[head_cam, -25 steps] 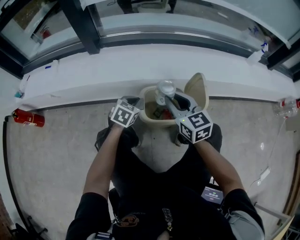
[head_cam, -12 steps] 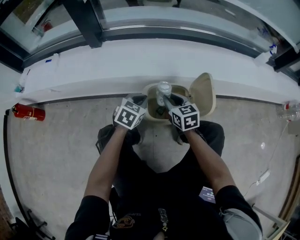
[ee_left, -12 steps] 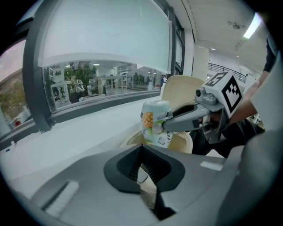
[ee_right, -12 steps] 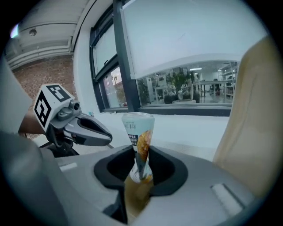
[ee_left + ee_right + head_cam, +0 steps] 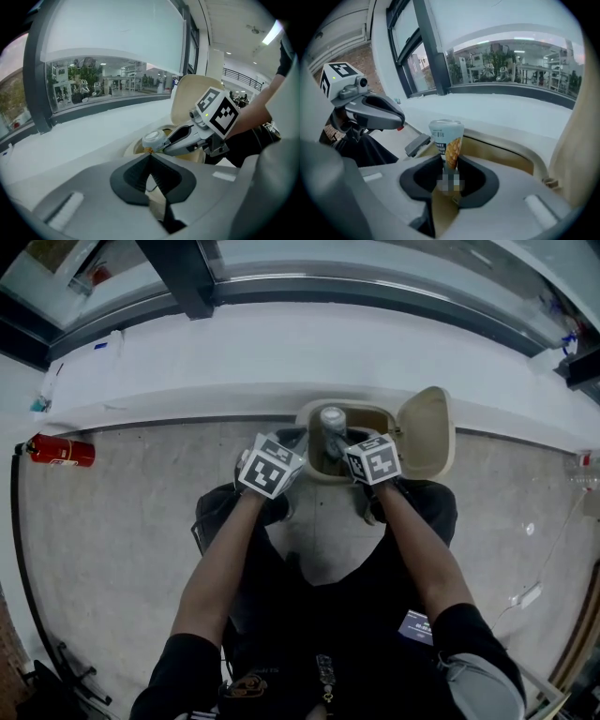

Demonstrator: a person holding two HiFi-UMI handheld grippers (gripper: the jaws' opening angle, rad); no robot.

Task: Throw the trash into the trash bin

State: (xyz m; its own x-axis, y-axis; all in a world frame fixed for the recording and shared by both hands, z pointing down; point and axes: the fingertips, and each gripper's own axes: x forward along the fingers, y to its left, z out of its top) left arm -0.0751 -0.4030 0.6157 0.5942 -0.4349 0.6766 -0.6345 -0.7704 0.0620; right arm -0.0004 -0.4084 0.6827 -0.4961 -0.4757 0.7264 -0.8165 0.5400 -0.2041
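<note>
A slim can (image 5: 446,136) with a pineapple print stands upright between the jaws of my right gripper (image 5: 449,161), which is shut on its lower part. In the head view the can (image 5: 333,423) sits low over the mouth of the beige trash bin (image 5: 377,412), whose lid (image 5: 427,432) stands flipped up on the right. My left gripper (image 5: 291,442) hovers at the bin's left rim. Its jaws (image 5: 150,157) meet at the tips with nothing between them. The left gripper view also shows the can (image 5: 154,139) and the bin's rim (image 5: 133,147).
A white ledge (image 5: 281,362) runs behind the bin below the windows. A red fire extinguisher (image 5: 56,451) lies on the floor at far left. A clear plastic bottle (image 5: 586,465) lies at far right. The person's legs and shoes are just in front of the bin.
My right gripper has come down with the can, from above the bin to low over its opening. The left gripper has kept its place at the bin's left rim.
</note>
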